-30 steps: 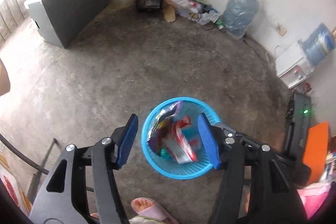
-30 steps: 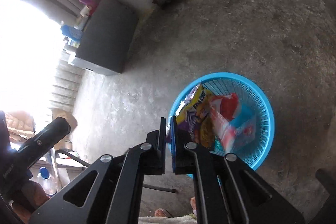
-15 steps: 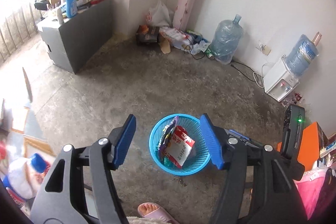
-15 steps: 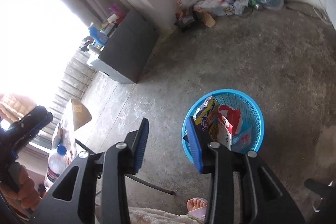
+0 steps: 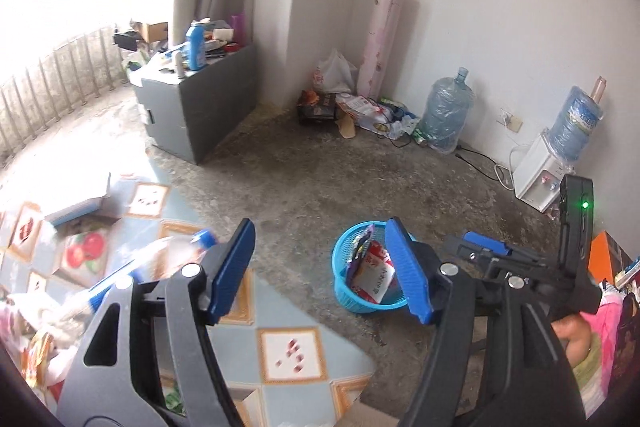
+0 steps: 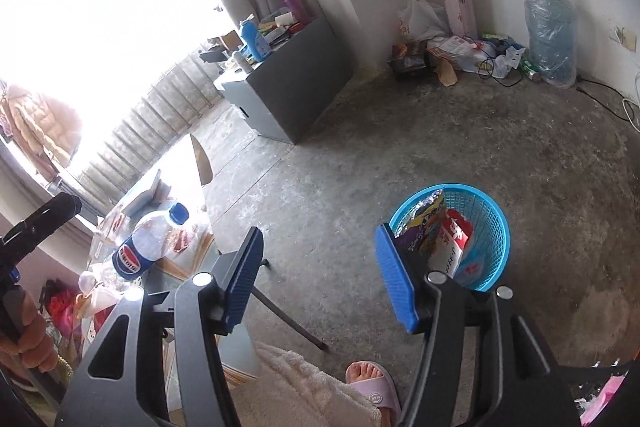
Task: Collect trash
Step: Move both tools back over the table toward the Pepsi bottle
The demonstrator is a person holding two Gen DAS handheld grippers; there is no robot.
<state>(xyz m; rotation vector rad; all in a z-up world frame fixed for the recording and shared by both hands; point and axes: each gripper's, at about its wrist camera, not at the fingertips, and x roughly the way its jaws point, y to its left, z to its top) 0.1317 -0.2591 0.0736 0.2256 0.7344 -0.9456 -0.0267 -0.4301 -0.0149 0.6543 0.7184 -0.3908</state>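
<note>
A blue mesh basket (image 5: 352, 301) (image 6: 496, 247) stands on the concrete floor. It holds a purple and yellow wrapper (image 6: 426, 227) and a red and white packet (image 5: 374, 275) (image 6: 452, 243). My left gripper (image 5: 322, 273) hangs high above the floor, over a table's edge. Its jaws are opening and nothing is between them. My right gripper (image 6: 320, 279) is also well above the basket, to its left in the right wrist view, jaws opening and empty. A clear water bottle (image 6: 148, 247) with a blue cap lies on the table.
The table (image 5: 288, 347) has a tiled-pattern cloth, an open box (image 5: 80, 211) and wrappers on it. A grey cabinet (image 5: 212, 111), a corner pile of bags (image 5: 360, 107), a water jug (image 5: 446, 119) and a dispenser (image 5: 540, 175) line the walls. A slippered foot (image 6: 372, 383) is near me.
Both grippers have risen and pulled back from the basket, which now looks smaller. The right jaws went from shut to wide apart. The table and bottle have come into view.
</note>
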